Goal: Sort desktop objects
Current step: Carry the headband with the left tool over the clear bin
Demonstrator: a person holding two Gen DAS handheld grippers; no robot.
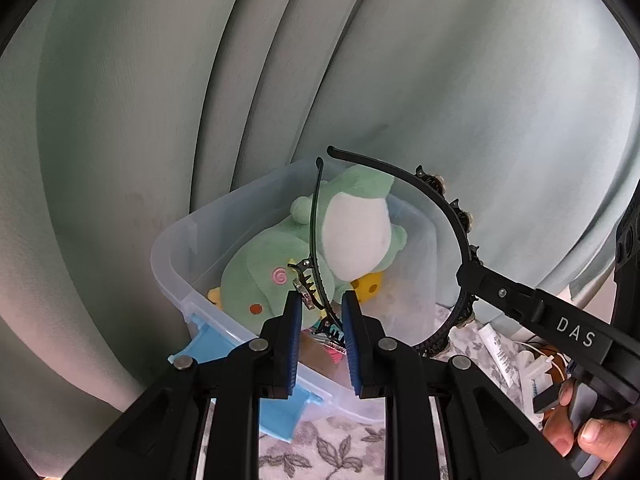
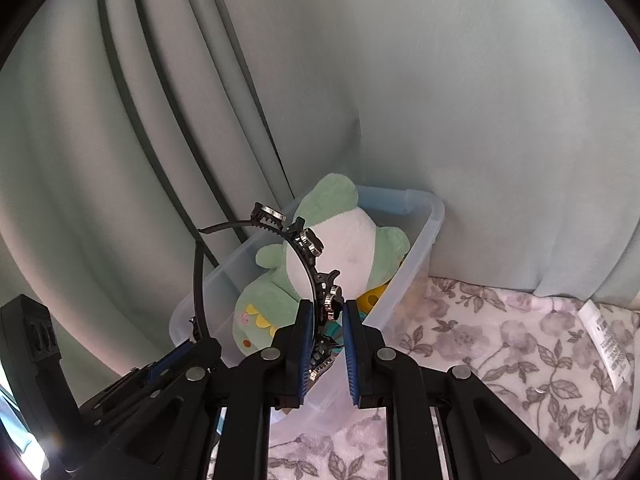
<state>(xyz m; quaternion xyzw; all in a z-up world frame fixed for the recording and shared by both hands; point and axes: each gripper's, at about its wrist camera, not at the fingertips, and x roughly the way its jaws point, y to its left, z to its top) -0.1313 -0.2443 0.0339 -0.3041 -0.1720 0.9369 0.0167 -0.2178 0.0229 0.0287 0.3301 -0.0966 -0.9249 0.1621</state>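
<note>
White letters "DAS" are printed on the black finger of the right gripper [image 1: 464, 280] where it reaches in from the right of the left wrist view; the small print on the white tube [image 2: 608, 344] lying on the floral cloth [image 2: 500, 340] is too small to read. Both grippers angle downward toward a clear plastic bin [image 1: 176, 264] that stands against a pale green curtain [image 1: 120, 120]. A black headband [image 1: 448, 204] with toothed clips and small round ornaments is held up in the air above the bin, one side in each gripper. The left gripper [image 1: 320, 312] pinches one thin arm of the band between its blue pads; the right gripper is pressed onto the ornamented arm. A hand [image 1: 580, 428] wraps the right gripper's handle at the lower right of the left wrist view. Inside the bin lies a green plush toy [image 2: 332, 240] with a white belly, and a yellow toy [image 1: 370, 286] beside it. A light blue plastic piece [image 1: 208, 344] sits just outside the bin wall.
</note>
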